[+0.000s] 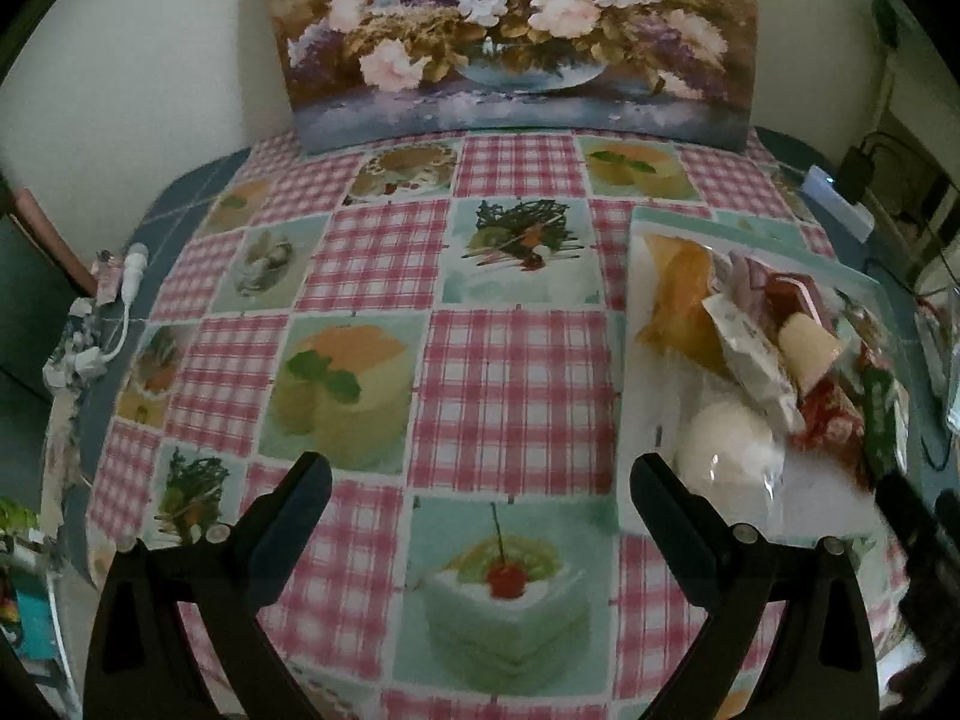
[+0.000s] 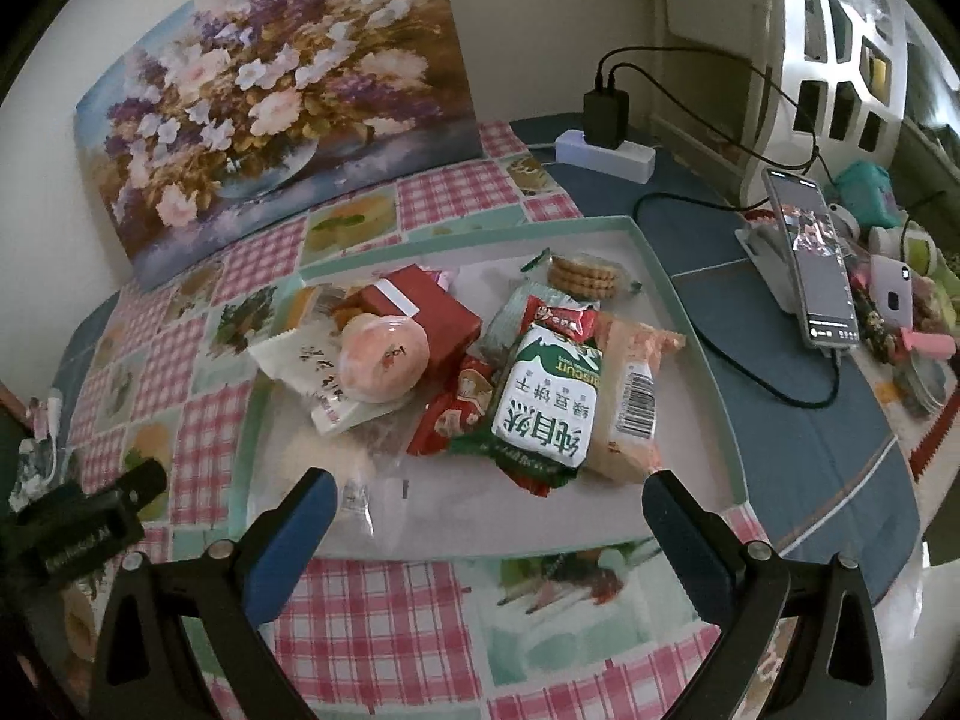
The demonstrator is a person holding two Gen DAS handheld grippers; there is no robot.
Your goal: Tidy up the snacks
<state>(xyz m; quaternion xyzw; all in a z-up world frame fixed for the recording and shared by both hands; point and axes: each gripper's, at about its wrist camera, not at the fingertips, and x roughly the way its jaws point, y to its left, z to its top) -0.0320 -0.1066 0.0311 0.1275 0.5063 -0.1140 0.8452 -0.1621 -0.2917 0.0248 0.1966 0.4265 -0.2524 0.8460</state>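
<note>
A shallow pale-green tray [image 2: 690, 324] holds a heap of snacks: a green and white biscuit pack [image 2: 549, 402], a red box [image 2: 432, 309], a round pink jelly cup [image 2: 384, 357], a stack of round biscuits [image 2: 585, 277], and red wrappers [image 2: 456, 414]. My right gripper [image 2: 489, 498] is open just in front of the tray's near edge, holding nothing. In the left wrist view the same tray [image 1: 750, 228] lies to the right, with a white round bun [image 1: 729, 459] and an orange packet [image 1: 684, 294]. My left gripper [image 1: 480, 480] is open over the bare cloth, its right finger beside the tray.
A checked cloth [image 1: 510, 384] with cake pictures covers the table. A flower painting [image 1: 510, 42] leans on the back wall. A power strip with charger [image 2: 606, 138], cables and a phone on a stand [image 2: 816, 264] lie right of the tray. Clutter sits at the left edge [image 1: 90, 330].
</note>
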